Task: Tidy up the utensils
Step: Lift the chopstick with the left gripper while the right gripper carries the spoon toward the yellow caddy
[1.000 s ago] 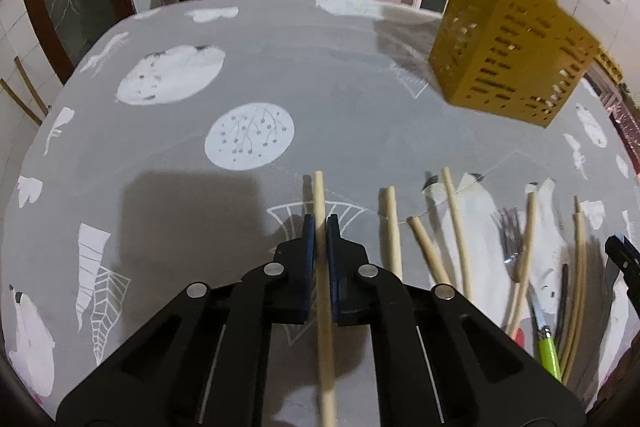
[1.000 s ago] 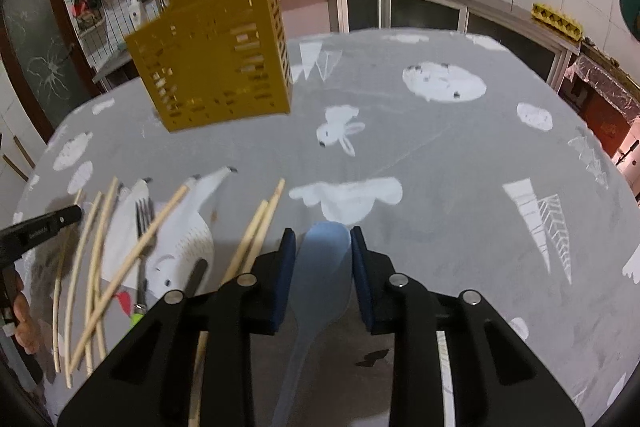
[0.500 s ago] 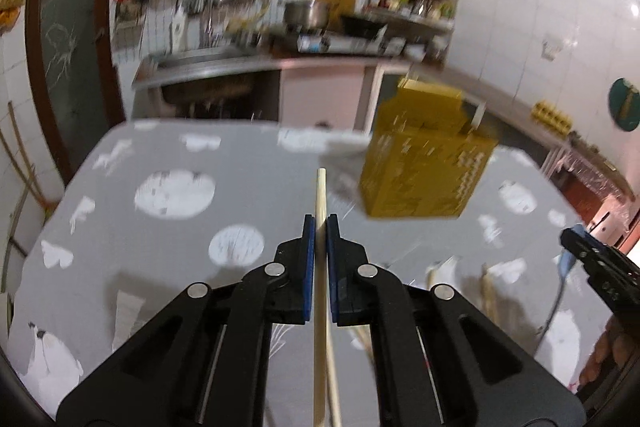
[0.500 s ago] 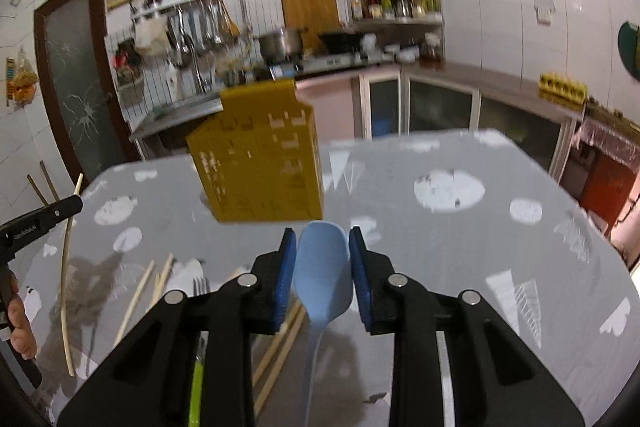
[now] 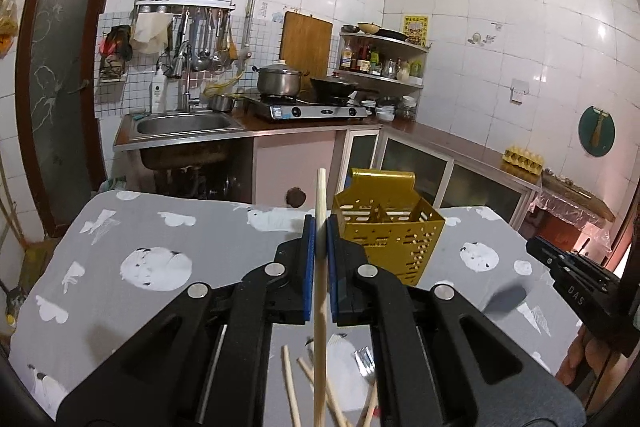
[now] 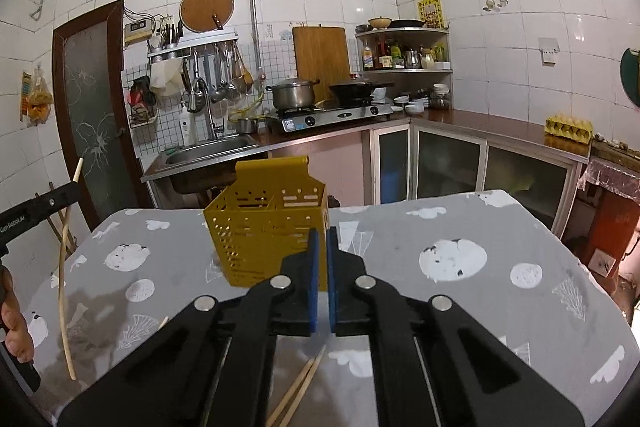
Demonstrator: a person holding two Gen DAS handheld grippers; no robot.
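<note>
A single wooden chopstick [image 5: 320,267] is clamped between the blue pads of the left gripper [image 5: 320,239], its tip standing clear above the fingertips and its tail running down below them. The yellow perforated utensil caddy [image 5: 390,231] stands upright on the grey patterned tablecloth [image 5: 160,227], ahead of this gripper and just to the right of its fingertips, with its open top and inner divider visible. More chopsticks [image 5: 292,387] and a fork [image 5: 364,367] lie on the cloth beneath the gripper.

The right gripper [image 6: 322,267] is seen nearly closed, with only a thin gap between its pads; whether anything is pinched there cannot be told. The caddy is directly ahead of it.

The step in hand is judged to be carrying the chopstick to the caddy. It would be done well if the stick were brought over one compartment, kept near vertical, lowered until its lower end is inside the wall, and only then released, so that the rim is not struck and the light caddy is not tipped.
</note>
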